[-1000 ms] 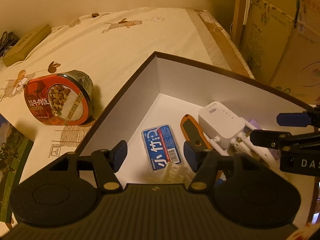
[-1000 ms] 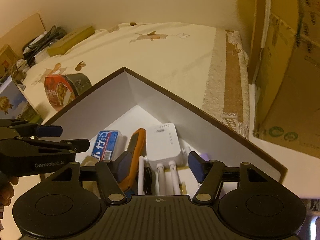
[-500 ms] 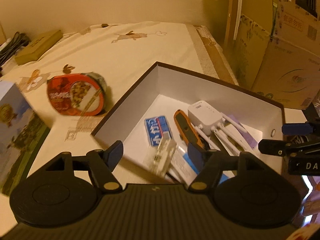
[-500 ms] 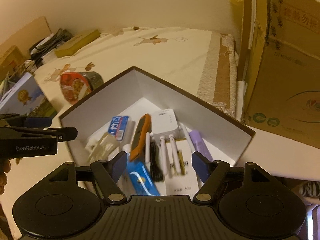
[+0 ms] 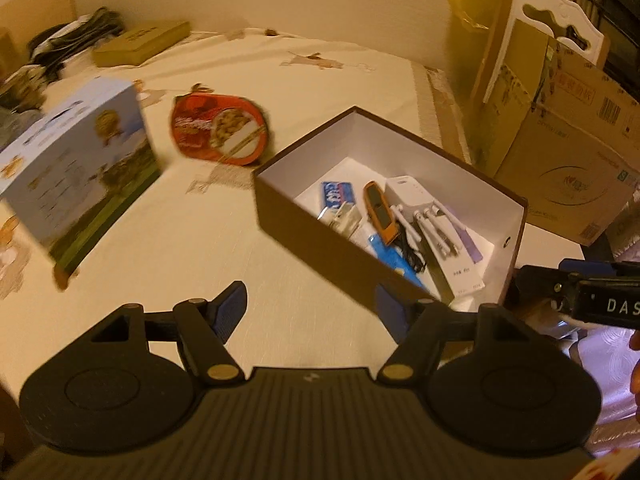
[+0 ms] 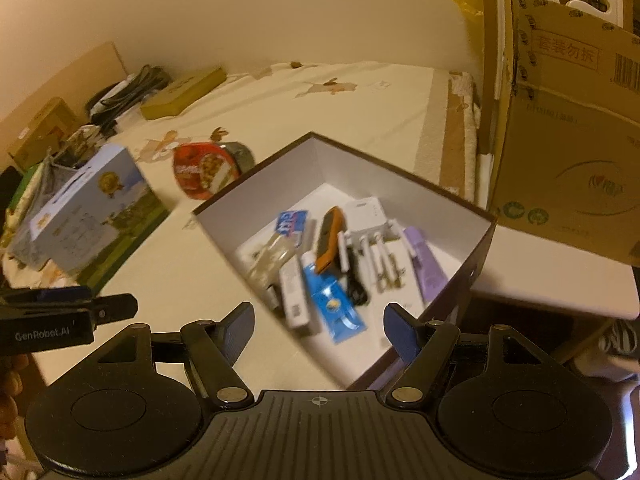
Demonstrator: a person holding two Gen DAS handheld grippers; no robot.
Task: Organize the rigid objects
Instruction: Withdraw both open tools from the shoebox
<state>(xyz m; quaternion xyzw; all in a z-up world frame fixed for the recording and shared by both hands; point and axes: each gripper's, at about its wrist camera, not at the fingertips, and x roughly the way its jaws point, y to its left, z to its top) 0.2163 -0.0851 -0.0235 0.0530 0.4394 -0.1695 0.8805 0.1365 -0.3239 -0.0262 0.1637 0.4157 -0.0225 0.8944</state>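
Observation:
A brown box with white inside walls [image 5: 320, 240] [image 6: 400, 196] sits on the cream tablecloth. In it lie a blue pack [image 5: 338, 194], an orange tool [image 5: 380, 212], a white router with antennas [image 5: 412, 196], a purple item [image 6: 426, 268], a blue tube [image 6: 336, 304] and a white stick [image 6: 294, 292]. My left gripper [image 5: 310, 306] hangs open above the cloth near the box's near-left wall, nothing between its fingers. My right gripper [image 6: 319, 322] is open over the box's near corner, holding nothing.
A red-lidded food bowl [image 5: 220, 136] and a blue-green carton [image 5: 80, 176] stand left of the box. A flat olive box [image 5: 140, 42] and cables [image 5: 76, 36] lie at the far left. Large cardboard cartons [image 5: 568, 152] rise beyond the table's right edge.
Both grippers have pulled back and up from inside the box, so the whole box now shows. Both sets of jaws stand a little wider. The blue-green carton has come into view.

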